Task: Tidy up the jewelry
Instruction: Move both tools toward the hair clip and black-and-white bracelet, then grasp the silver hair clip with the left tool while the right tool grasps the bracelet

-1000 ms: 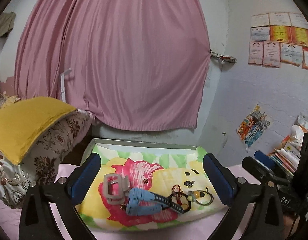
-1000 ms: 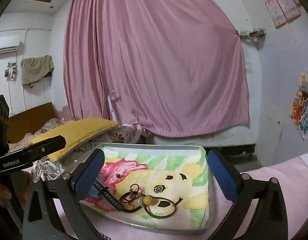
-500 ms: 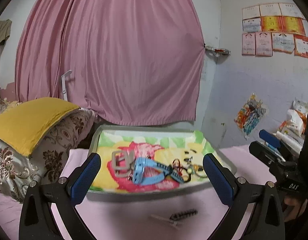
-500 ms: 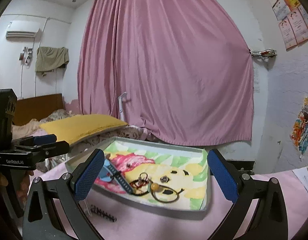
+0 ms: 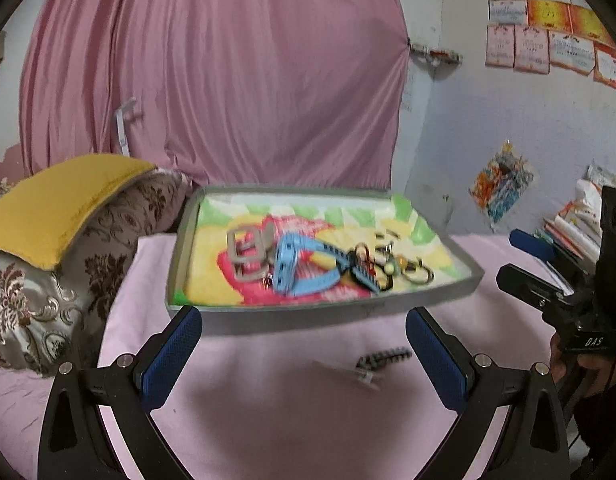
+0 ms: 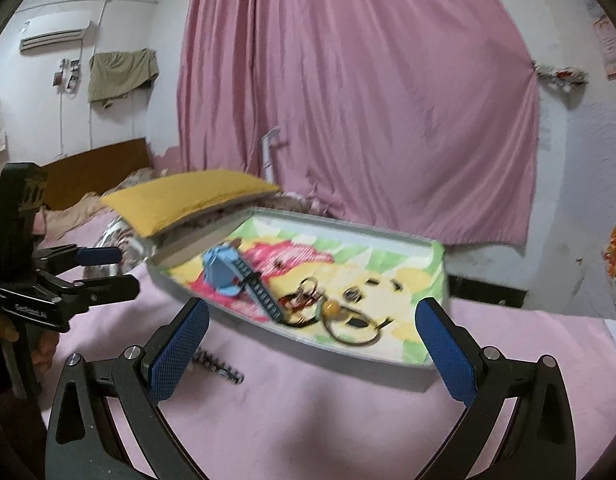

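Resting on the pink bedsheet (image 5: 268, 392), the grey cartoon-printed tray (image 5: 320, 314) holds blue watch strap (image 5: 304, 264) and rings. Left gripper (image 5: 304, 356) and right gripper (image 6: 312, 344) jaws gape empty; labels read "DAS", "GenRobot.AI".

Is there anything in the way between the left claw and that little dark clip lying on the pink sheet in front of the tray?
Nothing visible is. The left claw is open and empty, and the dark clip lies on bare pink sheet just ahead, between its fingers and toward the right one. The tray sits farther back, behind the clip.
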Action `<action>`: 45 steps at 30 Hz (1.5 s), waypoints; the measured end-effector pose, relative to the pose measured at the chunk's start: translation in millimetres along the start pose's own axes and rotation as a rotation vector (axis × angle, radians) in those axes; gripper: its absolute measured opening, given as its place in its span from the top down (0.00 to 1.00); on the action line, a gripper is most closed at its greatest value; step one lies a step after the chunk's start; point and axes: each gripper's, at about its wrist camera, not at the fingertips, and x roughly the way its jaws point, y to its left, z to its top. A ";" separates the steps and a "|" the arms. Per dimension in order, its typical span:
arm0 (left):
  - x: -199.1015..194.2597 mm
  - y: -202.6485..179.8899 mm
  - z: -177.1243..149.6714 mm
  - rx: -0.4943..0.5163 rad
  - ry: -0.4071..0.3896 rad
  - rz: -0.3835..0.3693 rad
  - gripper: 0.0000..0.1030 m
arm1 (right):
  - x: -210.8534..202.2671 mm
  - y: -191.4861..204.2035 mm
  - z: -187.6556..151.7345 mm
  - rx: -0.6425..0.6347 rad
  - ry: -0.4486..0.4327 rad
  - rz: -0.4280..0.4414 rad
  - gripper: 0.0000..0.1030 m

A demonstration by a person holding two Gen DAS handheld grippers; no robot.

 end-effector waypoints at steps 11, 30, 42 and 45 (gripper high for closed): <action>21.8 -8.3 -17.5 0.021 0.189 -0.088 0.23 | 42.5 15.5 -17.9 -0.067 0.228 0.149 0.35; 52.4 -22.3 -24.3 0.002 0.311 -0.149 0.46 | 87.1 46.0 -25.5 -0.234 0.426 0.297 0.68; 55.8 -21.6 -20.3 0.007 0.324 -0.146 0.55 | 95.6 58.4 -19.8 -0.283 0.429 0.339 0.90; 55.1 -20.5 -20.2 0.009 0.327 -0.147 0.55 | 91.6 60.6 -21.1 -0.280 0.433 0.329 0.94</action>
